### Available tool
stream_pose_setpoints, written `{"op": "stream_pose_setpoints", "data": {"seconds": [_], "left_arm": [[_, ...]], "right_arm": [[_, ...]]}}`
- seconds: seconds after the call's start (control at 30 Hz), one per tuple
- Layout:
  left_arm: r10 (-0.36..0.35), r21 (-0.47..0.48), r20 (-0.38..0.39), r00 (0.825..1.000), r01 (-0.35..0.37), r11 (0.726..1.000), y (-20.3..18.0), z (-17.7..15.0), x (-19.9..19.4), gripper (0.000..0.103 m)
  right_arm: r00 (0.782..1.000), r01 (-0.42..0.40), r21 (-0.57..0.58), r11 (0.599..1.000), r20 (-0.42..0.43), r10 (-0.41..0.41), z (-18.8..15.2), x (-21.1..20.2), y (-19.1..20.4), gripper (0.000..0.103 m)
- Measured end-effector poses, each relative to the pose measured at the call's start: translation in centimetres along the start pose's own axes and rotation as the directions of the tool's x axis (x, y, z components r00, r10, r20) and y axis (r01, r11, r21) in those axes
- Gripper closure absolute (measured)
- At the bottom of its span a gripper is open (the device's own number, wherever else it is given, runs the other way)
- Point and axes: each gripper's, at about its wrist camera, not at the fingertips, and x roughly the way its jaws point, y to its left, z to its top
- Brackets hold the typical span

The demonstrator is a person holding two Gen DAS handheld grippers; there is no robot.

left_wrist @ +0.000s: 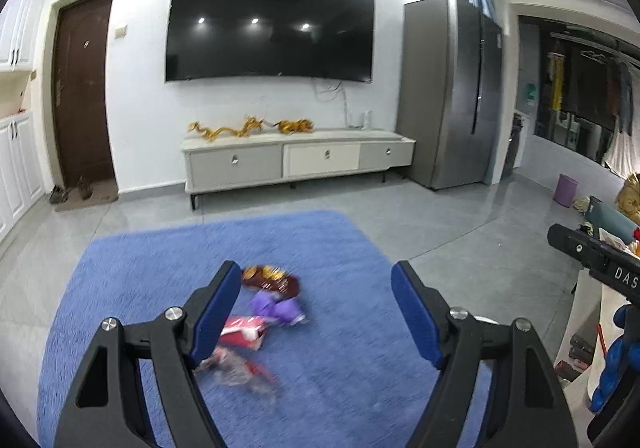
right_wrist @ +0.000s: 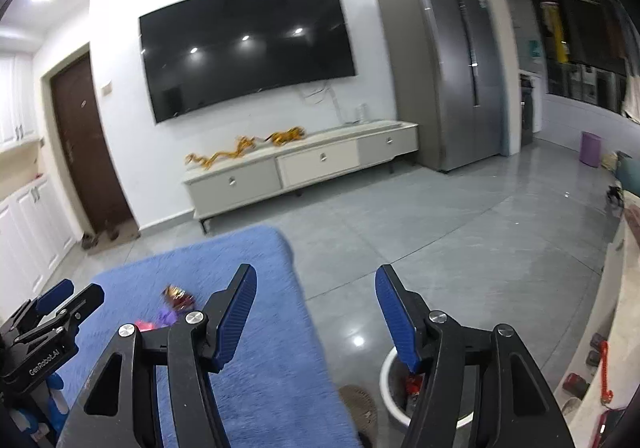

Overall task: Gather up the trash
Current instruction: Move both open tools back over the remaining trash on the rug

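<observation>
Crumpled snack wrappers, brown (left_wrist: 270, 280), purple (left_wrist: 276, 308), red (left_wrist: 242, 332), on fluffy blue rug (left_wrist: 340, 348). Left gripper (left_wrist: 316, 312) wide open above, empty; right gripper (right_wrist: 316, 312) open, empty, over white round bin (right_wrist: 390, 376). Risk: pinching rug pile together with thin foil, or foil slipping out.

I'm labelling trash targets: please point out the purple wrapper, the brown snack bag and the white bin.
purple wrapper (left_wrist: 276, 308), left wrist view, its crumpled middle.
brown snack bag (left_wrist: 272, 280), left wrist view, its centre.
white bin (right_wrist: 386, 380), right wrist view, left rim.

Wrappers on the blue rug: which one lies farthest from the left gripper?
The dark brown wrapper with gold print. It lies beyond the purple wrapper, the red-and-white one and the crumpled one nearest the left gripper.
</observation>
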Motion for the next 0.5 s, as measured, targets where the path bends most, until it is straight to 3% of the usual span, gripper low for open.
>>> {"op": "stream_pose_setpoints", "data": {"seconds": [0.27, 0.5], "left_arm": [[0.058, -0.033, -0.053, 0.997, -0.060, 0.998, 4.4, -1.8, 2.4, 0.027], [0.040, -0.085, -0.173, 0.984, -0.055, 0.995, 10.0, -4.5, 6.8, 0.018]], "right_arm": [[0.991, -0.100, -0.039, 0.994, -0.090, 0.096, -1.2, 4.9, 4.6, 0.044], [0.952, -0.240, -0.057, 0.969, -0.209, 0.224, -2.8, 10.8, 9.1, 0.044]]}}
